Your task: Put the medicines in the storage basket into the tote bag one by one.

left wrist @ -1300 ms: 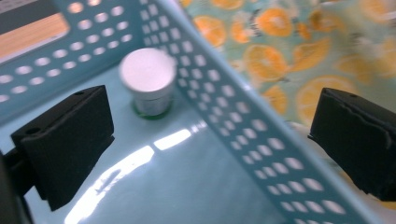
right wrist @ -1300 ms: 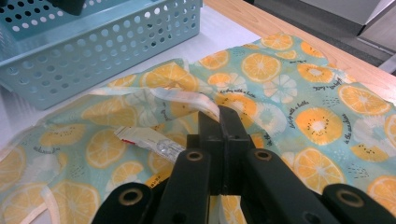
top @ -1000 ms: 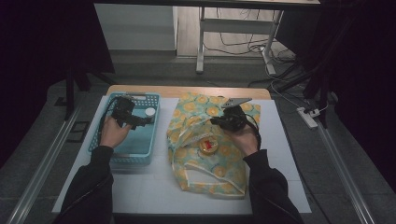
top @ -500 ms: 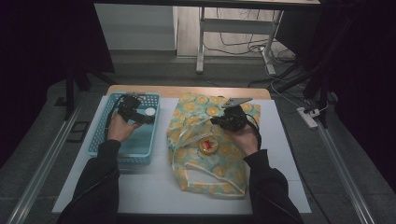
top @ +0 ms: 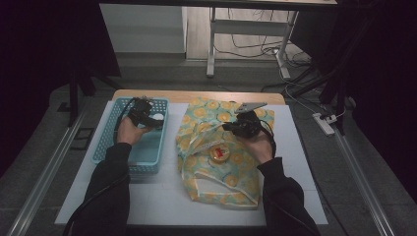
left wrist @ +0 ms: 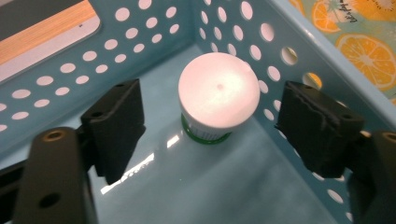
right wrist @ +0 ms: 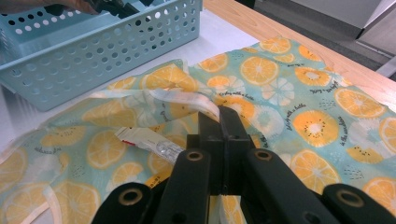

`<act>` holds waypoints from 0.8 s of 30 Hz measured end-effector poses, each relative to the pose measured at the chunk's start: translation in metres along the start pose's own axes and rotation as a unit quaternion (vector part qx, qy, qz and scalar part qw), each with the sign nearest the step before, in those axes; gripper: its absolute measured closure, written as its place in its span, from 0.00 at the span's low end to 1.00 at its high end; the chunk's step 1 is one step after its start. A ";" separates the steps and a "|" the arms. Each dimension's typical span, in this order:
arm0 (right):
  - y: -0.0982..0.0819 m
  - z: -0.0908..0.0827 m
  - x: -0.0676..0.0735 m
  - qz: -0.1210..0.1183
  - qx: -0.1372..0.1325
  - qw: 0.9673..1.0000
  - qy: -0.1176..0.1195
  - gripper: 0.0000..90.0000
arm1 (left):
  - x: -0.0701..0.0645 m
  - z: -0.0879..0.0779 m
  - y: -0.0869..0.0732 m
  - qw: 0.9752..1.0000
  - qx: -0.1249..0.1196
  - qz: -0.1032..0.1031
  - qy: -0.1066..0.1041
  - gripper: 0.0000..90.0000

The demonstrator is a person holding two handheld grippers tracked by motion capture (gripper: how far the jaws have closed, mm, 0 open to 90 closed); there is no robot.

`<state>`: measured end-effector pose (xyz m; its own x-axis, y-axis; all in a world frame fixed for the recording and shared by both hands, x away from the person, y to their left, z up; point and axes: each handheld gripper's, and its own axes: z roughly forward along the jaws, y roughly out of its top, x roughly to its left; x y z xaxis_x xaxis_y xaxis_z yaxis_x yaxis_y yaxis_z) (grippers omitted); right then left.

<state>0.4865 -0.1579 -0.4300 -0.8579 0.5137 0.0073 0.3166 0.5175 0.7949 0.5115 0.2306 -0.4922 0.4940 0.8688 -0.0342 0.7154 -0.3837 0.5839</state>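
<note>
Fruit-print bag [top: 216, 147] lies on desk [top: 305, 162], just right of blue basket [top: 129, 157]; script wording among orange slices on print, too small to read. White-lidded tub [left wrist: 218, 91] stands in basket's far corner, green label band unreadable. Left gripper [left wrist: 219, 126] reaches down into basket, jaws wide apart either side of tub, not touching. Right gripper [right wrist: 221, 116] over bag, jaws pressed together on bag's pale strap [right wrist: 187, 100]. Small red-white sachet [right wrist: 144, 140] lies on bag.

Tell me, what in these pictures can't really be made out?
- Label on the white-lidded jar in the blue basket: left gripper view, hidden under its lid.
- What the right gripper pinches: its shut jaws cover the fruit-print bag there.
- Round orange thing on the bag: high view, too small to identify.
- Left gripper: high view, dark; its jaws are unreadable.
</note>
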 end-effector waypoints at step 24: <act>0.000 0.000 0.000 0.000 -0.001 1.000 0.000 1.00 | 0.004 0.001 0.003 1.000 0.014 -0.015 -0.023 0.56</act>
<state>0.4866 -0.1580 -0.4300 -0.8579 0.5137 0.0077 0.3162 0.5163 0.7959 0.5163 0.2323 -0.4918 0.4943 0.8647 -0.0894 0.7433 -0.3671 0.5593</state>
